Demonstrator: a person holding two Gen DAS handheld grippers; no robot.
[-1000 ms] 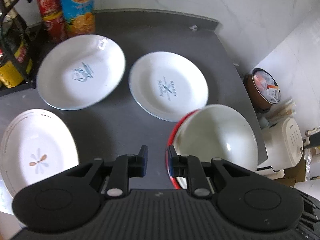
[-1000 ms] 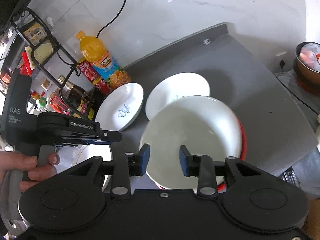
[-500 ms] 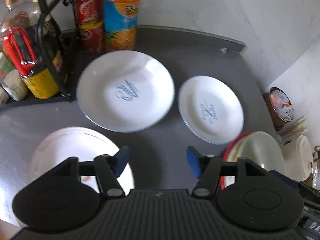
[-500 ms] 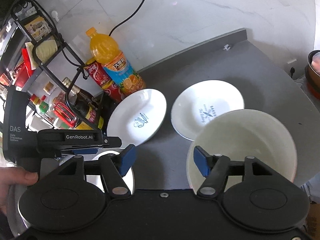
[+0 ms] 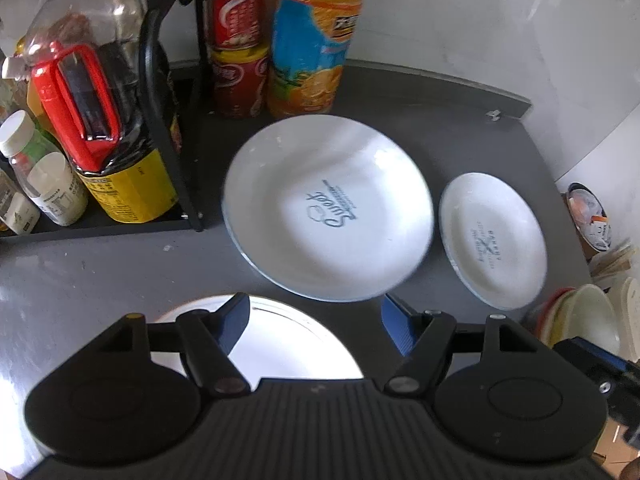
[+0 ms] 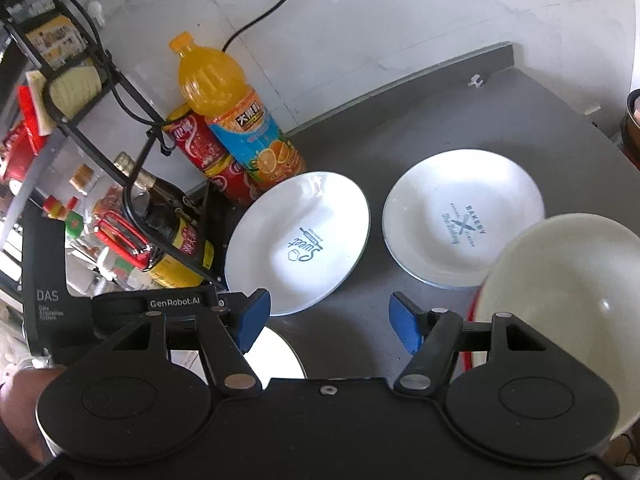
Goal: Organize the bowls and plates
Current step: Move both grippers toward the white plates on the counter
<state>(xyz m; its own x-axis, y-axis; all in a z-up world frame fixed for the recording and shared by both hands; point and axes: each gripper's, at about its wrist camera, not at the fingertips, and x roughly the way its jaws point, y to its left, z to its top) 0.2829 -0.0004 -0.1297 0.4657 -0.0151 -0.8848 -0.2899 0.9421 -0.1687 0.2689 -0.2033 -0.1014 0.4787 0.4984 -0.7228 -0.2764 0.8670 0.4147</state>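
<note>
A white "Sweet" plate point(image 5: 328, 216) point(image 6: 300, 240) lies on the grey counter point(image 5: 100, 264). A smaller white "Bakery" plate point(image 5: 492, 236) point(image 6: 460, 208) lies to its right. A third white plate point(image 5: 280, 340) point(image 6: 276, 352) lies nearest, partly under my left gripper point(image 5: 316, 320), which is open and empty above its far edge. A cream bowl nested in a red bowl point(image 5: 580, 320) point(image 6: 560, 300) sits at the counter's right edge. My right gripper point(image 6: 332, 320) is open and empty, left of the bowl.
A black wire rack point(image 5: 160, 120) with sauce bottles stands at the left. Red cans point(image 5: 240, 40) and an orange juice bottle point(image 5: 316, 36) stand against the back wall behind the "Sweet" plate. Beyond the counter's right edge are a pot point(image 5: 592, 220) and a white appliance point(image 5: 628, 312).
Both grippers opened wide and moved left, away from the nested bowls. The left gripper now hovers over the nearest plate, closer to the rack.
</note>
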